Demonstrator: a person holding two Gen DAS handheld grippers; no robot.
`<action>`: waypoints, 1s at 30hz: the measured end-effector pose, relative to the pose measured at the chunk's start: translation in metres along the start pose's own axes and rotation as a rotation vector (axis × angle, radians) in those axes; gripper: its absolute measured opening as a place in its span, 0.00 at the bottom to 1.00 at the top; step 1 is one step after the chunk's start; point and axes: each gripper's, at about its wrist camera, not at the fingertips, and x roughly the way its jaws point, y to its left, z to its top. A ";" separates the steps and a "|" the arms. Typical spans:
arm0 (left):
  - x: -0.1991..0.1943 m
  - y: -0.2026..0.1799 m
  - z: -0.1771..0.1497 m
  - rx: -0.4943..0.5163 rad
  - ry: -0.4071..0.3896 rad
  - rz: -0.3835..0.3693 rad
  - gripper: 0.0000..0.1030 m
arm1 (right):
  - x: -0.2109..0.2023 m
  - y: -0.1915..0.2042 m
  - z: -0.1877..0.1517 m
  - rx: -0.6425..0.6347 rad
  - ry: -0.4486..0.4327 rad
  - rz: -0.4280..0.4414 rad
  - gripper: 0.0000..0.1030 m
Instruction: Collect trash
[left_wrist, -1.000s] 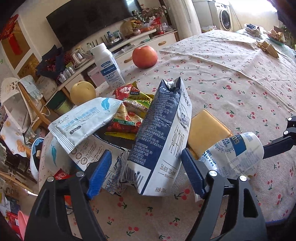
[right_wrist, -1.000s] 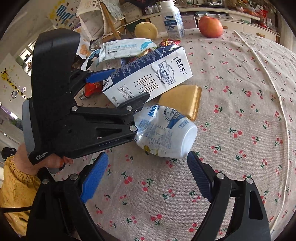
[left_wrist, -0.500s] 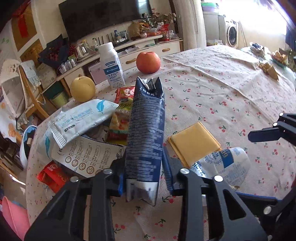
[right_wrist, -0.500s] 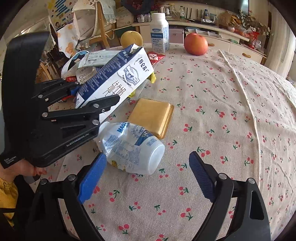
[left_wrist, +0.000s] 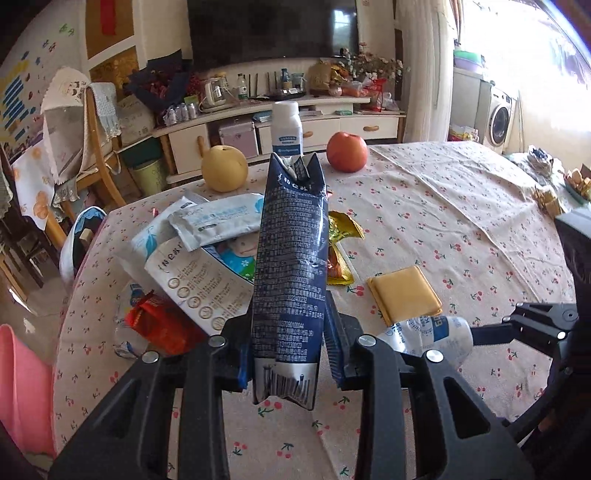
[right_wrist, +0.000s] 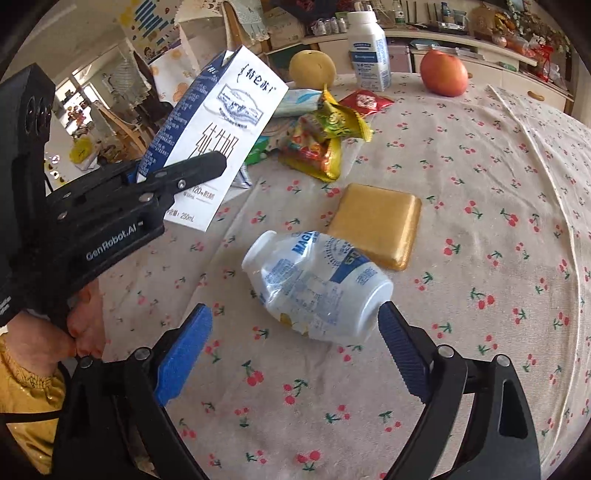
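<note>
My left gripper (left_wrist: 288, 339) is shut on a blue and white milk carton (left_wrist: 291, 273) and holds it upright above the table; the carton also shows in the right wrist view (right_wrist: 218, 136). A crushed white plastic bottle (right_wrist: 317, 288) lies on its side on the cherry-print tablecloth (right_wrist: 480, 184). My right gripper (right_wrist: 295, 336) is open with its fingers on either side of the bottle's base end. The bottle also shows in the left wrist view (left_wrist: 432, 336).
A gold square packet (right_wrist: 376, 221) lies just beyond the bottle. Snack wrappers (right_wrist: 325, 136), wet-wipe packs (left_wrist: 218, 221) and a red wrapper (left_wrist: 159, 325) lie at the left. An apple (left_wrist: 347, 151), a pear (left_wrist: 223, 168) and a white bottle (left_wrist: 286, 129) stand at the far edge.
My left gripper closed on the milk carton and lifted it upright off the table. My right gripper stayed open and moved closer around the crushed bottle.
</note>
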 end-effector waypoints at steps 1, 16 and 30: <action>-0.003 0.004 0.000 -0.013 -0.006 0.003 0.32 | 0.000 0.003 0.000 -0.002 0.003 0.035 0.88; -0.042 0.088 -0.019 -0.173 -0.086 0.046 0.32 | 0.037 0.033 0.010 -0.275 -0.033 -0.318 0.88; -0.056 0.155 -0.032 -0.283 -0.145 0.169 0.32 | 0.041 0.041 0.008 -0.193 -0.058 -0.307 0.47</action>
